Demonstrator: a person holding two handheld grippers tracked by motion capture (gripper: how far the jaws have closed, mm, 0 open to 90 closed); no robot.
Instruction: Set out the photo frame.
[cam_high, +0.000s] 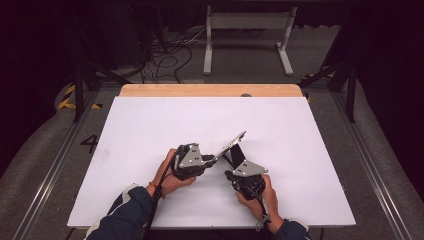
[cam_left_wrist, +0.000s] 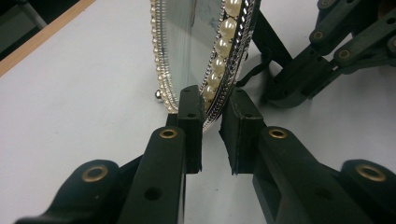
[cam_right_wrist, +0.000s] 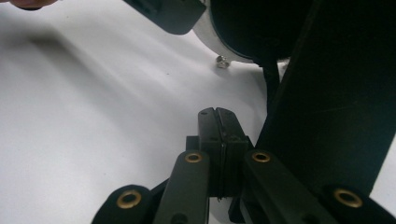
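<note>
Item: pearl-rimmed mirror (cam_high: 234, 141), mid-table (cam_high: 150, 130), tilted, its black stand (cam_high: 235, 155) behind. Left tongs (cam_left_wrist: 211, 135) clamped on the lower rim. Right tongs (cam_right_wrist: 218, 140) together, empty, beside the stand. Judged: stand being set out; mirror not yet standing free.

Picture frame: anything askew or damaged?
No damage visible. The pearl-edged picture frame is tilted, its lower edge between the left gripper jaws, black stand swung out behind. The right gripper is shut beside the stand.
</note>
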